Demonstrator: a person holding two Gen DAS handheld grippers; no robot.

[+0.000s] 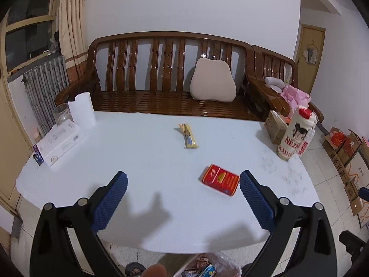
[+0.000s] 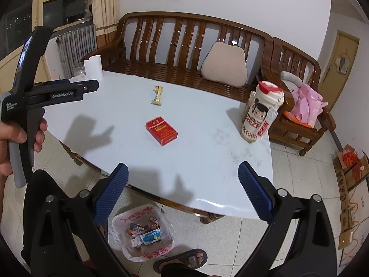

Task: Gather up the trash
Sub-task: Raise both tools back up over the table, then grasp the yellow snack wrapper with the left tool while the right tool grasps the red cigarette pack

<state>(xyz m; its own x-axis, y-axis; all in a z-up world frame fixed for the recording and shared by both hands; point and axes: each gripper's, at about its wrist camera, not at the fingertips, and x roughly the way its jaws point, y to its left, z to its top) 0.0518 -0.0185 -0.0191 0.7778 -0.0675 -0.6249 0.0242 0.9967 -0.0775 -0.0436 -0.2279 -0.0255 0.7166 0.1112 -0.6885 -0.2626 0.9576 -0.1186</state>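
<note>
1. We take the red packet point(image 1: 219, 179) as our landmark; it lies flat on the white bench point(image 1: 143, 161), held by nothing.
2. Beyond the packet, toward the wooden sofa point(image 1: 161, 73), a yellow snack wrapper point(image 1: 188, 136) lies on the bench, well apart from it.
3. To the packet's right, near the bench edge, stands a tall cup with a red lid point(image 2: 260, 113).
4. Our left claw point(image 1: 183, 177) hangs above the bench with its blue pads spread wide; the packet sits just beside the right pad, and we see nothing gripped.
5. Our right claw point(image 2: 183, 168) also has its pads wide apart and empty, on the near side of the packet at the bench edge.
6. Below the packet's side of the bench, on the tiled floor, a bin lined with a plastic bag point(image 2: 143, 233) holds what look like small cartons, though the print is too small for us to read.
7. A sandalled foot point(image 2: 184, 259) rests beside the bin.
</note>
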